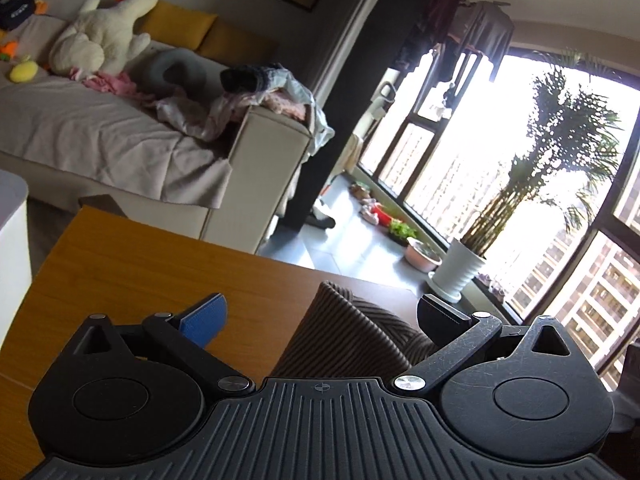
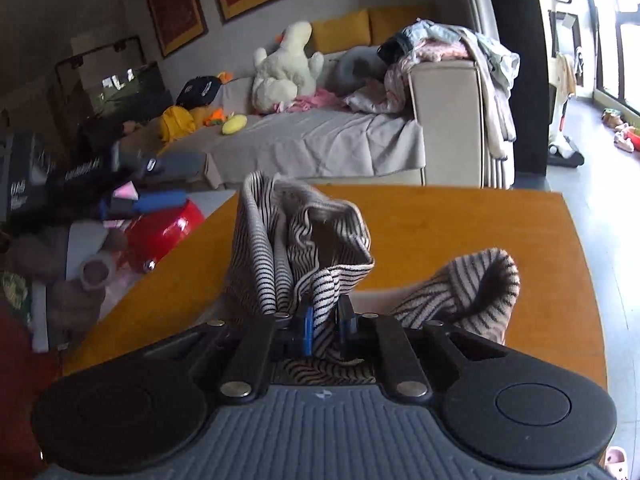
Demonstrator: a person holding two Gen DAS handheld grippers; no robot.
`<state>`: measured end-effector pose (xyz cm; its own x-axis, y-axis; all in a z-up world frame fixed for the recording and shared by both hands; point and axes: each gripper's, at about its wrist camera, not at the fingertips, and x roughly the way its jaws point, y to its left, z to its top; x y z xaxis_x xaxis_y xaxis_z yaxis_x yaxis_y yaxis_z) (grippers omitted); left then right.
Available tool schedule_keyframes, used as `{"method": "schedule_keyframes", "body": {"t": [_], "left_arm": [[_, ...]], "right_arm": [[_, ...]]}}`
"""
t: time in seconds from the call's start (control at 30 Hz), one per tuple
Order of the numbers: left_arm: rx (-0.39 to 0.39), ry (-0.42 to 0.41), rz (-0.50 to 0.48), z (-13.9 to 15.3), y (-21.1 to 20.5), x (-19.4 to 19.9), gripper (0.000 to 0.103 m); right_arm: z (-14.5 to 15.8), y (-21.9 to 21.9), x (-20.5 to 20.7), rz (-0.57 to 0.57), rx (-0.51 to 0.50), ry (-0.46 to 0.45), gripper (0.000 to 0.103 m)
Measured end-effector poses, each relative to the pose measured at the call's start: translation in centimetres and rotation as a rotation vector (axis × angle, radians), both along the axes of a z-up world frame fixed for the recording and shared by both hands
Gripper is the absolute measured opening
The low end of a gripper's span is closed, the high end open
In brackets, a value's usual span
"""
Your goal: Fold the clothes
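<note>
Wooden table fills mid-frame in both views, bearing the striped garment. I judge I am mid-fold, lifting one edge. My right gripper pinches a bunched hem at lower centre. My left gripper has its jaws spread wide, with cloth rising between them at lower centre, ungripped. Next, I should close the left on that fold.

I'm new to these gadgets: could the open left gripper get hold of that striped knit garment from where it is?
Probably yes. The left gripper is open, and the striped knit garment rises between its fingers over the wooden table with nothing in between. The right gripper already pinches it.
</note>
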<state>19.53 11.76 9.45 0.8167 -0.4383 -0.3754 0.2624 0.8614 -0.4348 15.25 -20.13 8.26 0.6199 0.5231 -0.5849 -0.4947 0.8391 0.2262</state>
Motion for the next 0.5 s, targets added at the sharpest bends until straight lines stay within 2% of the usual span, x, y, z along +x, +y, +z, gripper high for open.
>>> {"method": "schedule_keyframes", "body": {"t": [0.1,0.2,0.27,0.3,0.33,0.43,0.5], "left_arm": [[0.043,-0.010,-0.063,0.2,-2.3,-0.7,0.103],[0.098,-0.002,-0.111,0.2,-3.8,-1.5,0.103],[0.137,0.007,-0.162,0.0,-4.4,-2.1,0.092],[0.169,0.015,-0.181,-0.4,-4.5,-2.5,0.077],[0.206,0.025,-0.200,-0.9,-4.5,-2.9,0.069],[0.284,0.093,-0.219,-3.1,-3.9,-3.6,0.071],[0.331,0.148,-0.206,-4.7,-3.0,-4.0,0.073]], "right_arm": [[-2.3,0.6,-2.6,0.015,-0.054,0.044,0.011],[-2.6,0.5,-4.2,0.031,-0.078,0.049,0.013],[-1.2,-0.4,-5.1,0.043,-0.033,0.021,0.016],[-0.4,-1.0,-5.3,0.026,-0.018,-0.006,0.017],[0.3,-1.6,-5.3,0.000,-0.012,-0.034,0.019],[2.3,-3.5,-5.4,-0.079,0.007,-0.117,0.021],[1.3,-4.1,-4.6,-0.121,-0.019,-0.075,0.022]]}}
